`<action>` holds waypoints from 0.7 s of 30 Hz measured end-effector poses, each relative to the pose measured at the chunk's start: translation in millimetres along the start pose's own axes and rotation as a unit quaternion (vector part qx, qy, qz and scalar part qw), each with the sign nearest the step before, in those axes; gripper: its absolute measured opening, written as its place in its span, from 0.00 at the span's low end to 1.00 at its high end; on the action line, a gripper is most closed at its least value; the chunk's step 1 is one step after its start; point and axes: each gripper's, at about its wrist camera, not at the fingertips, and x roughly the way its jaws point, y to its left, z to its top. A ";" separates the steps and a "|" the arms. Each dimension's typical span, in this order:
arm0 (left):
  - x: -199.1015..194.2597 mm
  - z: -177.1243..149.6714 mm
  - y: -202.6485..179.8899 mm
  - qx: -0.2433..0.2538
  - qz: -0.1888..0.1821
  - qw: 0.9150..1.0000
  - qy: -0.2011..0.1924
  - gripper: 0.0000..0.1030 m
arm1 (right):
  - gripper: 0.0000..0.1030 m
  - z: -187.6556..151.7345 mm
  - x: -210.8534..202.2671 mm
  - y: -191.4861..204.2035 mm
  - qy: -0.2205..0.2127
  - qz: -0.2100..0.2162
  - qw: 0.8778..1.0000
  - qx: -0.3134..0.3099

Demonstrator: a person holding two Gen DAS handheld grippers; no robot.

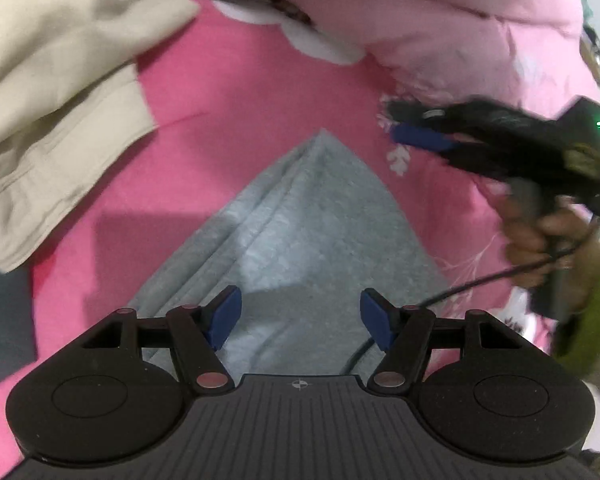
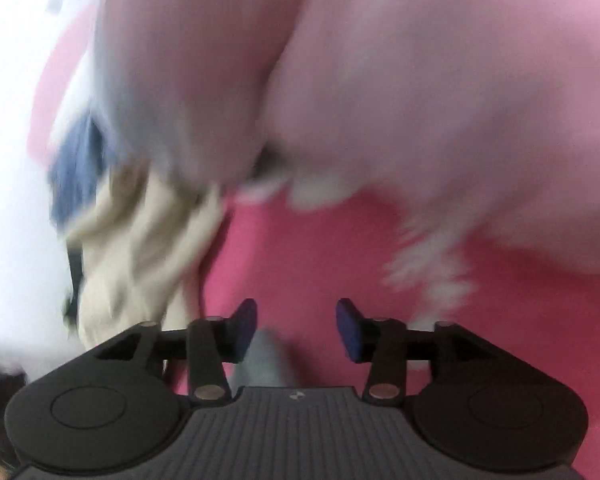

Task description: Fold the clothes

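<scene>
- One folded grey knit garment (image 1: 300, 216) lies flat on the bright pink bedsheet (image 1: 228, 96), its pointed corner aimed away from the left gripper.
- Over it hangs the left gripper (image 1: 300, 320), blue pads well apart, nothing between them, tilted steeply down at the cloth.
- Off to its right, the right gripper (image 1: 420, 136) shows blurred, carried by a hand (image 1: 540, 236) in a green sleeve (image 1: 596, 312); a black cable (image 1: 480, 280) trails from it.
- From its own camera the right gripper (image 2: 296, 328) has its pads parted with nothing clamped; the grey tip (image 2: 262, 356) sits just below the gap.
- Nearby on the left, a rumpled beige fabric garment (image 1: 52, 92) lies on the sheet.
- Beyond, a pale pink quilt with white flower print (image 1: 440, 28) is heaped up.
</scene>
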 end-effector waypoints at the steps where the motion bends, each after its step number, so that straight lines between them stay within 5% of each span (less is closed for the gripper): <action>1: 5.2 1.8 -6.3 0.012 0.002 1.000 -0.002 0.64 | 0.48 -4.2 -14.6 -6.0 0.010 -0.005 1.000 -0.012; 7: 42.2 18.7 -36.9 0.083 0.068 0.994 -0.024 0.64 | 0.60 -53.7 -45.9 -27.1 0.148 -0.024 0.981 -0.127; 11: 58.0 21.7 -32.7 0.061 0.093 0.993 -0.034 0.64 | 0.60 -72.8 -16.6 -24.2 0.200 0.005 0.967 -0.161; 14: 64.1 15.2 -33.1 0.065 0.101 0.992 -0.048 0.66 | 0.27 -75.2 -17.2 -28.4 0.215 0.014 0.967 -0.135; 16: 63.5 8.1 -29.6 0.067 0.096 0.991 -0.061 0.67 | 0.26 -73.9 -34.0 -36.9 0.210 0.034 0.972 -0.100; 21: 48.9 3.2 -26.5 0.053 0.077 0.991 -0.100 0.67 | 0.27 -74.4 -58.1 -36.1 0.188 -0.038 0.974 -0.118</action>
